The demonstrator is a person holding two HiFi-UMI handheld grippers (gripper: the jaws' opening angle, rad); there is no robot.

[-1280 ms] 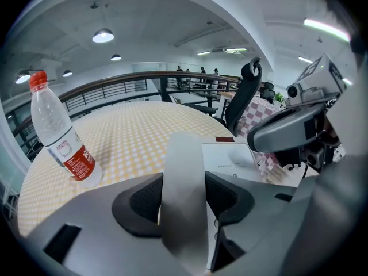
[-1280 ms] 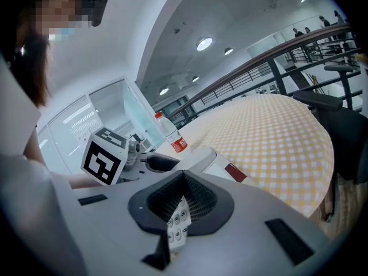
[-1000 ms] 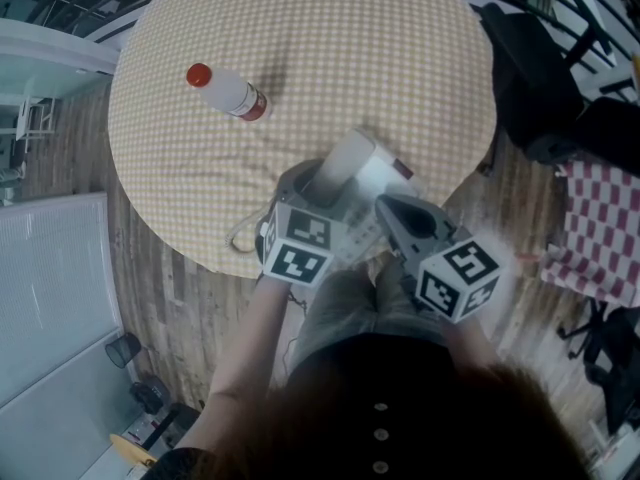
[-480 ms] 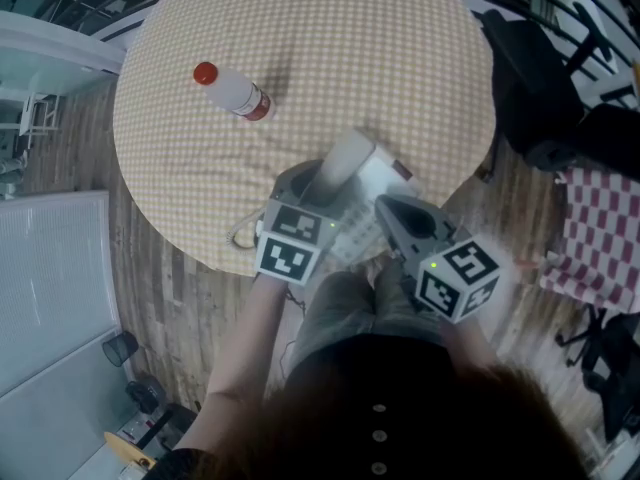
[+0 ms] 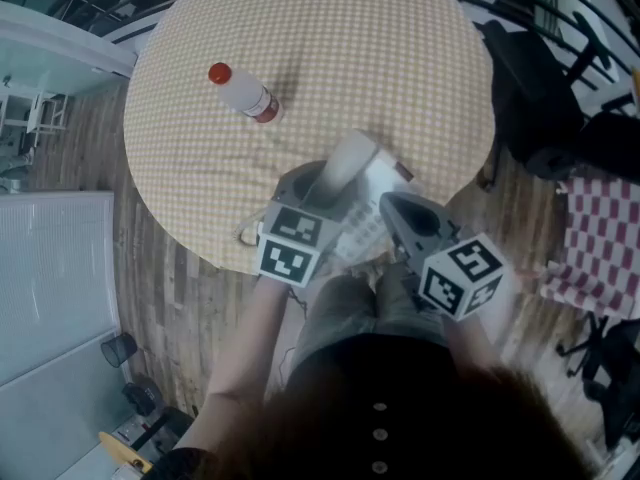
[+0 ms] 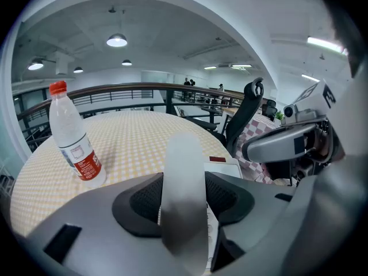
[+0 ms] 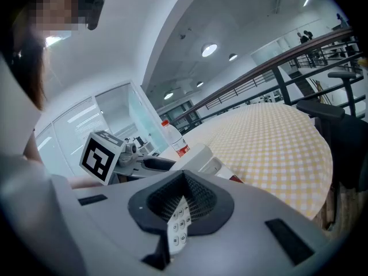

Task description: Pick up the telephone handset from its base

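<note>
The white handset [image 5: 345, 160] lies slanted over the white telephone base [image 5: 388, 180] at the near edge of the round table [image 5: 330, 38]. My left gripper [image 5: 318, 186] is shut on the handset's lower part. In the left gripper view the handset [image 6: 183, 154] stands between the dark pads, with the base [image 6: 227, 167] just behind it. My right gripper [image 5: 393, 210] reaches onto the base from the right. In the right gripper view its jaws are closed on the base's keypad edge [image 7: 178, 226].
A water bottle [image 5: 243, 92] with a red cap lies on the checked cloth to the far left. A phone cord [image 5: 245, 233] hangs over the table's near edge. Black chairs [image 5: 540, 78] and a red-checked cloth [image 5: 600, 233] stand to the right, over wooden floor.
My left gripper has risen a little with the handset in it. The right gripper has stayed on the base.
</note>
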